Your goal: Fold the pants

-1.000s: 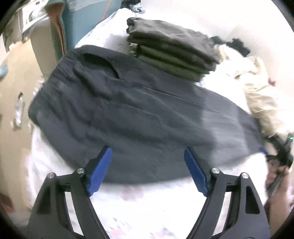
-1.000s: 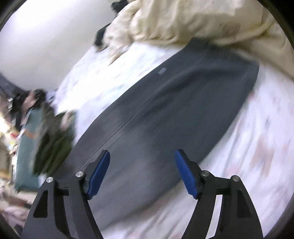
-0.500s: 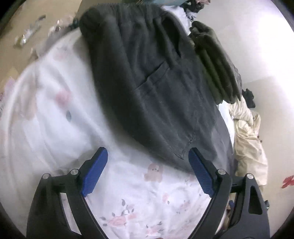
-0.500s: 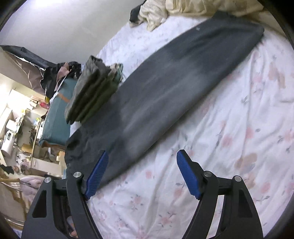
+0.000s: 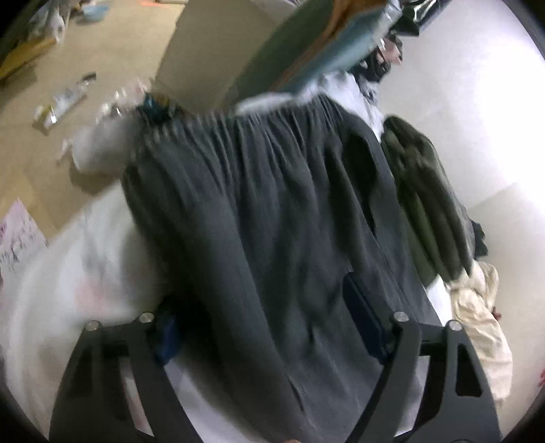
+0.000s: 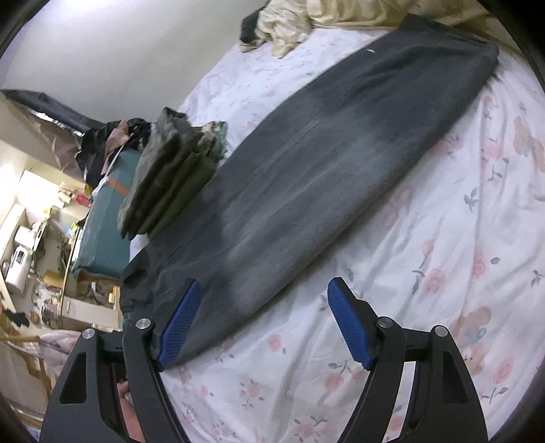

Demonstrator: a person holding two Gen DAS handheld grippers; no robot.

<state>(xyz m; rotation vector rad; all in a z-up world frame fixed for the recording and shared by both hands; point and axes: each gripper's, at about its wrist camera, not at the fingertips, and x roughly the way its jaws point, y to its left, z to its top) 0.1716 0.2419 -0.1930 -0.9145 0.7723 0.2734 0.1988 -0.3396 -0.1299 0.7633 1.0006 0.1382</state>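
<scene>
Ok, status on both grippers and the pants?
Left gripper open, low over the pants' waistband end. Right gripper open at the pants' near edge, nothing gripped. Pants flat on the bed, lengthwise. Folded stack right beside them.

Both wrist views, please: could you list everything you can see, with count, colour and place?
Long dark grey fabric pants: one, laid flat lengthwise on the bed, waistband toward the bed's end.
Stack of folded olive-green and grey garments: one stack, beside the pants on the wall side.
Crumpled cream bedding: one heap, by the pants' leg end.
White floral bedsheet: one, under everything.
Teal box: one, off the bed's end.
Tan floor with scattered litter: beyond the bed.
Left gripper: black with blue pads, open, jaws astride the pants near the waist.
Right gripper: black, blue pads, open, at the pants' near edge.
</scene>
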